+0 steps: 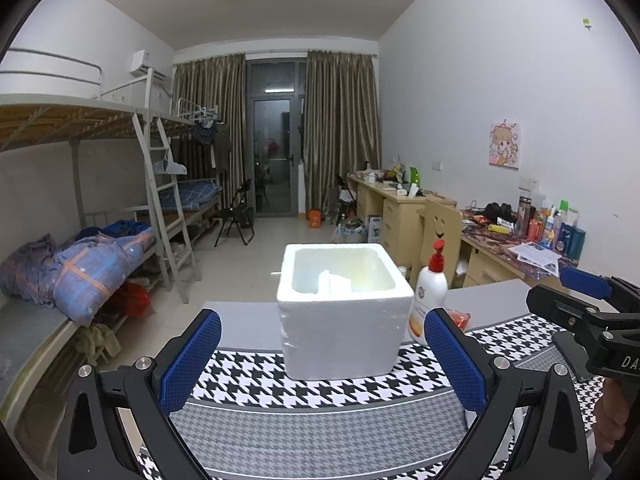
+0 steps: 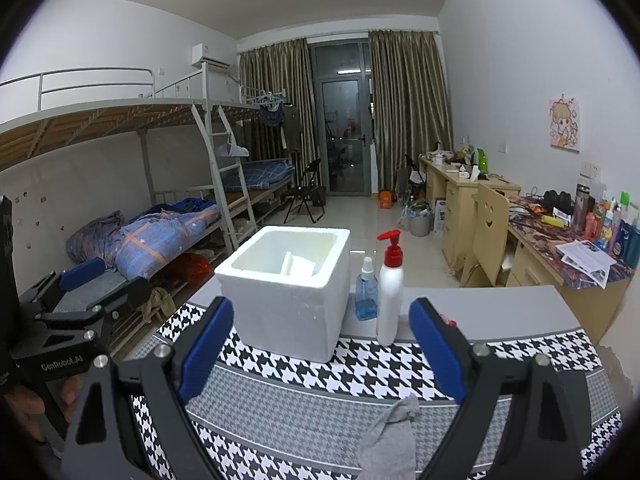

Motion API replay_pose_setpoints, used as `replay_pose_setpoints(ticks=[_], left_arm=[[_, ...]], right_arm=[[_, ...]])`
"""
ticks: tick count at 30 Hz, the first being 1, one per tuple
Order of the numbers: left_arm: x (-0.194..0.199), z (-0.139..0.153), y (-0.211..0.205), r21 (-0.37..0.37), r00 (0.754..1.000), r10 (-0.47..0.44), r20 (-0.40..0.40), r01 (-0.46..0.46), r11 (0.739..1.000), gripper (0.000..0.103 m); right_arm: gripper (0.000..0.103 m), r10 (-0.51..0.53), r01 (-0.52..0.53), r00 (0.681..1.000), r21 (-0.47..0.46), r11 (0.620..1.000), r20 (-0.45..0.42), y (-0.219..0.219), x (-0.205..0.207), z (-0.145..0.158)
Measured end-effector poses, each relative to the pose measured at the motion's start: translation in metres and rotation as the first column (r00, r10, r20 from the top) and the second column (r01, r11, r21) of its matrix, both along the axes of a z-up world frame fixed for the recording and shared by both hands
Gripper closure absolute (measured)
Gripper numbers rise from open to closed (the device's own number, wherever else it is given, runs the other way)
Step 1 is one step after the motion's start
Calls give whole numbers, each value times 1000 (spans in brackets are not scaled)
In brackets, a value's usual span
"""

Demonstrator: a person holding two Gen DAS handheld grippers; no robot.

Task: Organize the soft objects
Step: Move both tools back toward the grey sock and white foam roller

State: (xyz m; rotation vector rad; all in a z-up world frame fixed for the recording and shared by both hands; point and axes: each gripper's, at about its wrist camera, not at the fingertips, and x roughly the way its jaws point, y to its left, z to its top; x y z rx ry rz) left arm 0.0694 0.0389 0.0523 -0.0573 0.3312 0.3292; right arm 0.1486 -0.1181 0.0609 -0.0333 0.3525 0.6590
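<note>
While both devices hang above the table, neither has hold of anything. Left gripper (image 1: 322,360): blue-padded fingers spread wide at the bottom of its own frame, nothing between them but the houndstooth cloth (image 1: 320,432) and the white foam box (image 1: 344,320) beyond. Right gripper (image 2: 320,354): fingers likewise spread wide, empty. Grey sock (image 2: 390,440): lies crumpled on the cloth at lower centre of the right wrist frame, between the right gripper's arms and below its pads; whether it touches the frame cannot be told from this angle.

Foam box: stands open-topped at centre of both frames, on the far part of the cloth. A white item rests inside it; its nature is not clear. White pump bottle (image 2: 390,292) with a red head stands upright just right of the box, and a small blue spray bottle (image 2: 366,292) stands between the two. An orange-red packet (image 1: 458,318) shows partly behind the left gripper's right finger.

Each gripper appears at the edge of the other's frame, well apart.
</note>
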Motion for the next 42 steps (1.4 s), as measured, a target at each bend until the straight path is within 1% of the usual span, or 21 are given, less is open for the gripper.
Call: replay_pose_setpoints(ticks=[13,16,21,24,27,32,36,38,42], left_arm=[[-2,-5,-21,2,999,-42,26,42,999,1],[-1,-7,-24,-11,998,-54,30,55,998,1],[1,-12,-27,-40,997,-74,30,75,996,1],[3,-18,-33,-34,996,-86,23,86,996,1],[6,-21,-38,-26,996,-91,23,91,995,1],[10,-29,-44,-33,994,-106,17,106,994,1],[10,-37,-53,-13,993,-118,23,118,993,1],[11,-39,-58,-2,992,-125,20,125,992,1],[16,-42,-63,-8,989,-150,10,150,989,1]], right_arm=[[11,-62,62,998,4,998,24,-24,-14,-14],[11,-85,85,996,2,996,34,-26,-15,-17],[11,-98,98,995,6,995,17,-32,-14,-23],[11,-106,106,994,6,994,16,-37,-14,-26],[11,-135,135,991,6,991,17,-42,-15,-31],[11,-165,165,986,10,986,-5,-55,-12,-39],[11,-185,185,983,15,983,-21,-63,-9,-44],[11,-197,197,980,9,980,-15,-65,-10,-45],[11,-207,207,978,1,978,-2,-68,-11,-48]])
